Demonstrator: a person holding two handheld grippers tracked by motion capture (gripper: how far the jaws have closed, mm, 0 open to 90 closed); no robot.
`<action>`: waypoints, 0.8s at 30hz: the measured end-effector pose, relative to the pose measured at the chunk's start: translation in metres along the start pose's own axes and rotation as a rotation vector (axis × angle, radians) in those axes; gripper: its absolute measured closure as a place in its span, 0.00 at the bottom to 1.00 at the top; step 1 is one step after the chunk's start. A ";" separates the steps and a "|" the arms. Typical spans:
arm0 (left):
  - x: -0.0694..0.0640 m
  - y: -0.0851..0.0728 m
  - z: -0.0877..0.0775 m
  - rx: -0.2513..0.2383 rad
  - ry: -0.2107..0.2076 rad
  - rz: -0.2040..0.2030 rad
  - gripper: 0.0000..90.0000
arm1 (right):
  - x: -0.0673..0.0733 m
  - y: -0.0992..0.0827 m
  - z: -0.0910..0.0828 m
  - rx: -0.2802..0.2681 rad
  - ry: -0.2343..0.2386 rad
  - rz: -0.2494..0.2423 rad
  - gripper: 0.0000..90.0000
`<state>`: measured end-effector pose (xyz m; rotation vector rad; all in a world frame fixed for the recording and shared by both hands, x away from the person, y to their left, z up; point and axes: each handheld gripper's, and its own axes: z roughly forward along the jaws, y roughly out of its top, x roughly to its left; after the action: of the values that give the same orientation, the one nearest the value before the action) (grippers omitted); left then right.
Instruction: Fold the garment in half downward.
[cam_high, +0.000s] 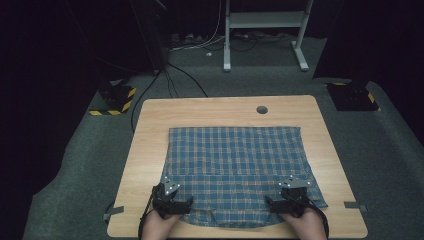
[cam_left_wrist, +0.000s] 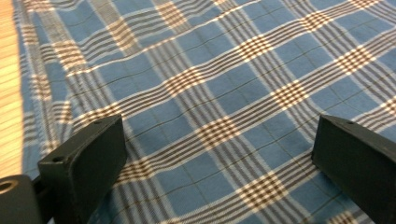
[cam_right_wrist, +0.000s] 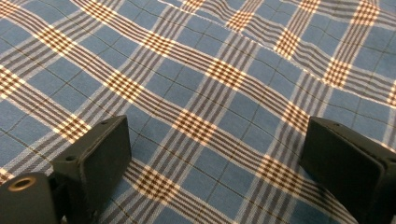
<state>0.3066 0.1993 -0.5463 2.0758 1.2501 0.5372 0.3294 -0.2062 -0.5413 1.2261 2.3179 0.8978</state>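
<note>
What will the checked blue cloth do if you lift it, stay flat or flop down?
The checked blue cloth would probably flop and sag; it lies thin with soft ripples. It looks light. Pushed by a hand-held gripper, it would likely bunch rather than slide.

Dark lab: black curtains, hazard-taped floor blocks (cam_high: 115, 98), trailing cables (cam_high: 172, 80).

blue, white and brown plaid cloth (cam_high: 235, 165), light wood table (cam_high: 220, 107)

High view overhead, facing forward; gripper views close over shared plaid cloth (cam_high: 235, 170).
</note>
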 end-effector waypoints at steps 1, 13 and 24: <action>-0.002 0.001 0.001 0.002 -0.007 0.009 0.04 | -0.001 -0.001 -0.001 0.002 -0.003 0.003 0.08; -0.029 0.015 0.013 0.008 -0.080 0.087 0.04 | -0.026 -0.023 -0.022 0.015 -0.067 0.081 0.08; -0.039 0.023 0.015 -0.024 -0.142 0.128 0.02 | -0.045 -0.037 -0.037 0.022 -0.104 0.129 0.09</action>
<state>0.3124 0.1517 -0.5410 2.1445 1.0304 0.4501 0.3111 -0.2729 -0.5390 1.4105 2.1938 0.8306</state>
